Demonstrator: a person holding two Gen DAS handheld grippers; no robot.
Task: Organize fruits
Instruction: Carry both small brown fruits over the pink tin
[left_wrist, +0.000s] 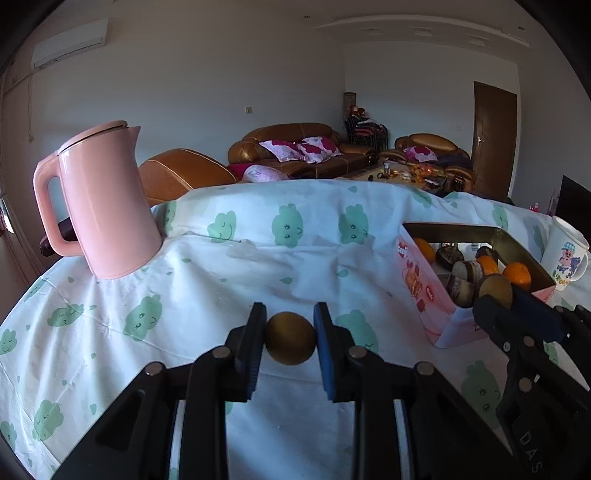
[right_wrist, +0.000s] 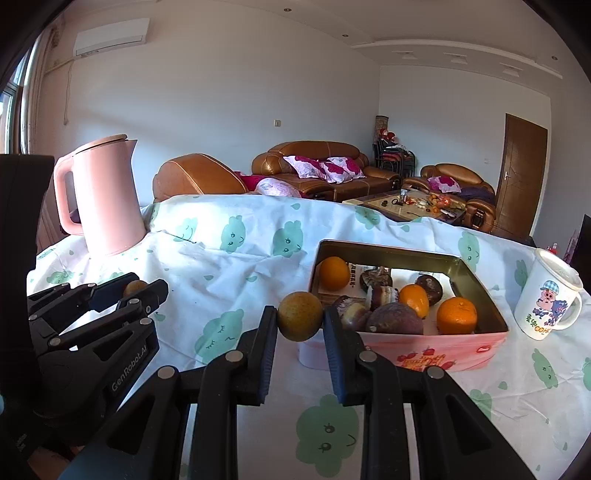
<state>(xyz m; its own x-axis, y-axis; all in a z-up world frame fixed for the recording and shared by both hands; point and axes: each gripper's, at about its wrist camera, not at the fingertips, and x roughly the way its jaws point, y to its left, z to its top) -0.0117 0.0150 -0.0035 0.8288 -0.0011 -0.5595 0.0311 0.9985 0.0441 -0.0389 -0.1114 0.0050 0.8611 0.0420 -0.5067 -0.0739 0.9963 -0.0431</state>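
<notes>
My left gripper (left_wrist: 290, 338) is shut on a small round brown fruit (left_wrist: 290, 338) and holds it above the cloth-covered table. It also shows at the left of the right wrist view (right_wrist: 135, 291). My right gripper (right_wrist: 300, 321) is shut on a second brown-green round fruit (right_wrist: 300, 320) just left of the near corner of a pink tin box (right_wrist: 436, 349). The box holds several oranges (right_wrist: 456, 315) and dark brown fruits (right_wrist: 394, 318). In the left wrist view the right gripper (left_wrist: 496, 295) sits beside the box (left_wrist: 424, 295).
A pink kettle (left_wrist: 105, 206) stands at the table's far left. A white cartoon mug (right_wrist: 549, 295) stands right of the box. The table wears a white cloth with green clouds (left_wrist: 258, 273). Sofas and a coffee table lie beyond.
</notes>
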